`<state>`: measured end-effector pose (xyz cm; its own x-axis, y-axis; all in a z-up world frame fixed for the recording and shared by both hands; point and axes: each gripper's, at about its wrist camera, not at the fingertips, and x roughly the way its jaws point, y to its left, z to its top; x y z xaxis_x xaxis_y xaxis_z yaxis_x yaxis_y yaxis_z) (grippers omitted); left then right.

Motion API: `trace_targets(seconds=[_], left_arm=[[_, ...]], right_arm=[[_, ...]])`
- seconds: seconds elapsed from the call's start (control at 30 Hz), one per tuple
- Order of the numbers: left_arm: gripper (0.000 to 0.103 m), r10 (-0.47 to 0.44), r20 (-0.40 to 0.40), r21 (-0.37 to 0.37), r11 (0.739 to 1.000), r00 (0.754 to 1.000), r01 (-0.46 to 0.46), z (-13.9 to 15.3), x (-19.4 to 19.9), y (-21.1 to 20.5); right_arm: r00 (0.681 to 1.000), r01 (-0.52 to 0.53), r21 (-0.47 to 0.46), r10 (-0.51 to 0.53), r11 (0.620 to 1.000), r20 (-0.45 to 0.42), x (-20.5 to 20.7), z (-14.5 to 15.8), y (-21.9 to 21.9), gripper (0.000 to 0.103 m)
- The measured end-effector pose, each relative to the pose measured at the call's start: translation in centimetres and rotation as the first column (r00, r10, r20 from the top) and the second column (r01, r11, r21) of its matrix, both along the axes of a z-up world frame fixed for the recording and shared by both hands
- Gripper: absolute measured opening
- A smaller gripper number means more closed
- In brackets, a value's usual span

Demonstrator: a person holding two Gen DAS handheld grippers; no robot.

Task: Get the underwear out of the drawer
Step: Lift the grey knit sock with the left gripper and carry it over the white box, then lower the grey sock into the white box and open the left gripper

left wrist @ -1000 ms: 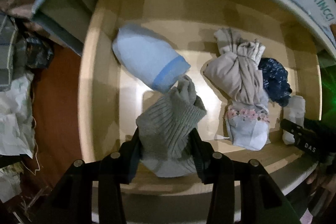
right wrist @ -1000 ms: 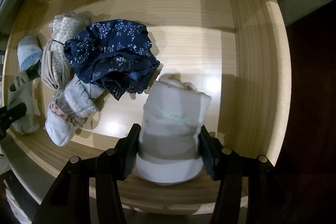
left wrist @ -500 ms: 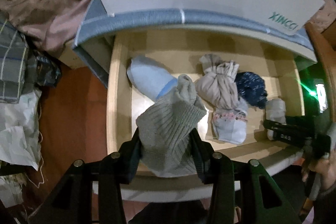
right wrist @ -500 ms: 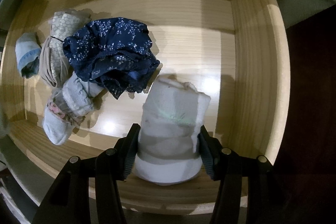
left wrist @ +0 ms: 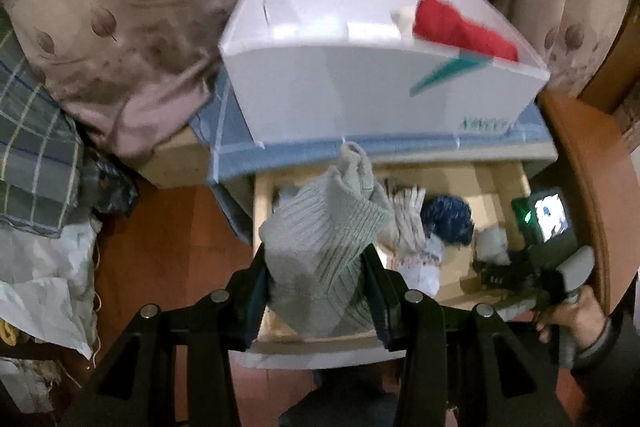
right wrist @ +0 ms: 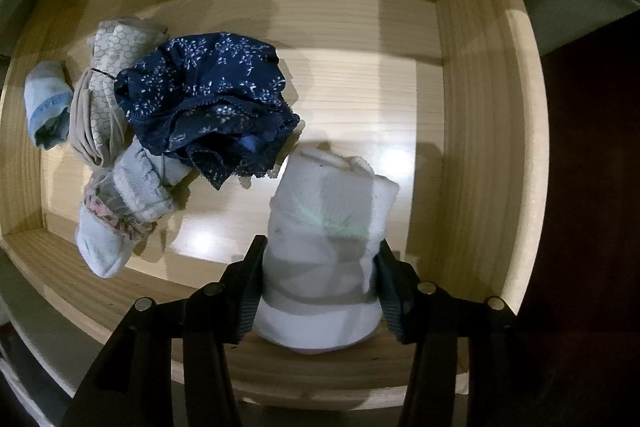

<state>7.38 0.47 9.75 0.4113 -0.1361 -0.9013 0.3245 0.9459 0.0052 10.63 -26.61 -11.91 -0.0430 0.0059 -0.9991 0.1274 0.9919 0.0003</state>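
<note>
Grey ribbed bundle [left wrist: 324,251] sits pinched in my left gripper [left wrist: 316,291], lifted clear above the drawer [left wrist: 262,203] for removal. My right gripper [right wrist: 318,283] has been closing onto the white roll [right wrist: 324,239] at the drawer's five o'clock corner, pads pressing its sides.

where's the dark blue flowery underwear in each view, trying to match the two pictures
Left wrist view: the dark blue underwear sits small, right of centre, inside the open drawer, just right of the grey ribbed bundle held in the left gripper.
Right wrist view: it is large, left of centre, up and left of the white roll in the right gripper.
Shared landmark: the beige bundle directly to its left.
</note>
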Motion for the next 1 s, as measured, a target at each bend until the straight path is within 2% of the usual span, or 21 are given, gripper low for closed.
trace_targets(seconds=[0.23, 0.53, 0.63, 0.77, 1.0], left_arm=[[0.044, 0.036, 0.128, -0.047, 0.998, 0.991, -0.03, 5.6, 2.0, 1.1], [0.044, 0.034, 0.24, -0.068, 0.998, 0.97, -0.018, 9.5, 5.7, -0.1], [0.044, 0.044, 0.266, -0.04, 0.999, 0.963, -0.034, 9.9, 7.5, -1.1], [0.044, 0.04, 0.262, -0.025, 0.999, 0.964, -0.035, 9.5, 9.8, -2.3], [0.044, 0.023, 0.235, 0.022, 0.999, 0.972, -0.029, 6.8, 13.1, -4.8]], right_arm=[[1.0, 0.0, -0.005, 0.0, 1.0, 0.001, 0.1, 0.0, 0.0, 0.047], [1.0, 0.005, -0.006, -0.005, 1.0, 0.002, 0.1, 0.2, -0.1, 0.047], [1.0, 0.007, -0.004, -0.007, 1.0, 0.003, 0.1, 0.2, -0.3, 0.047], [1.0, 0.011, 0.002, -0.011, 1.0, 0.005, 0.2, 0.0, -0.5, 0.047], [1.0, 0.011, 0.003, -0.011, 1.0, 0.005, 0.3, -0.1, -0.7, 0.047]])
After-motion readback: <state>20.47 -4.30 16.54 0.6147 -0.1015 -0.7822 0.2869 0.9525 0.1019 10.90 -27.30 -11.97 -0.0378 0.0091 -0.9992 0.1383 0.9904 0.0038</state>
